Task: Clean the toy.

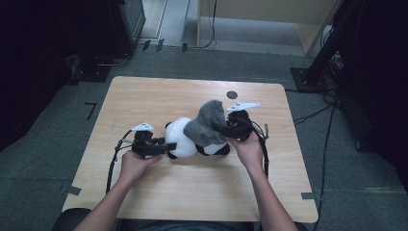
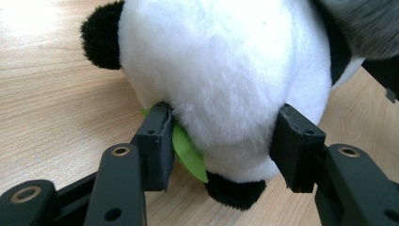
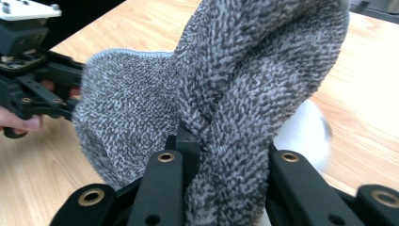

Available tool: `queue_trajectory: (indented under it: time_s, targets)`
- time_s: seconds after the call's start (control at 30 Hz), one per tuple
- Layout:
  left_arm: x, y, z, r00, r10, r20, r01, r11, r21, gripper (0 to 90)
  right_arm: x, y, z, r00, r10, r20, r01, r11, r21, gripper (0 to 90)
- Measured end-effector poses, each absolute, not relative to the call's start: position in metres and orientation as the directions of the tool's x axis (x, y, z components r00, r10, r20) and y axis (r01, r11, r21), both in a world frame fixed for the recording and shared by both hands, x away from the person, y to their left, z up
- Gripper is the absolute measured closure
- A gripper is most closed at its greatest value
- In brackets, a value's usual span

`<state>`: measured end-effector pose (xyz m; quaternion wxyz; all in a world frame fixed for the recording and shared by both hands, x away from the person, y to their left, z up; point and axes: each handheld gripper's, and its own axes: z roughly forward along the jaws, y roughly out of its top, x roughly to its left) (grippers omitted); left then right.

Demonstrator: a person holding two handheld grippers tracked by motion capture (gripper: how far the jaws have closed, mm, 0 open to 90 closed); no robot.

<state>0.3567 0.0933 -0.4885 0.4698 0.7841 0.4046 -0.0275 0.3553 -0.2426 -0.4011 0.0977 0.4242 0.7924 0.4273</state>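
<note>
a: left gripper (image 1: 166,147), status?

b: jaws set on either side of the panda plush (image 1: 185,137), at its white rounded end. left gripper view: both pads press into the fur, one each flank. a green leaf tag (image 2: 188,153) sits pinched between one pad and the plush. call it clamped on the panda.

a: where does the panda lie?

b: on the wooden table (image 1: 144,96), about mid-table, on its side. black ear (image 2: 101,35) toward the far edge in the left gripper view, a black paw (image 2: 235,190) low between the jaws.

a: right gripper (image 1: 226,129)?

b: pinching a fold of the grey knit hat (image 1: 208,122). right gripper view: the knit bunches up between the two black jaws, pressed close on it. hat mouth opens toward the left gripper, which shows at the far left of that view with fingers behind it.

a: hat against the panda?

b: high view: the hat drapes over the panda's right part, lifted to a peak at the back. whether it is pulled fully over the plush, cannot tell. white fur, blurred, shows just past the hat in the right gripper view.
</note>
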Motion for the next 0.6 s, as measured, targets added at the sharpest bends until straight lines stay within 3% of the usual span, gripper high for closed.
queue_trajectory:
  time_s: [0.6]
  targets:
    - [0.359,0.094,-0.489,0.665,0.606,-0.438,0.670,-0.223,0.708,46.3,0.358,-0.294,-0.429,-0.492,0.828,0.269,0.676,0.168,0.718,74.6]
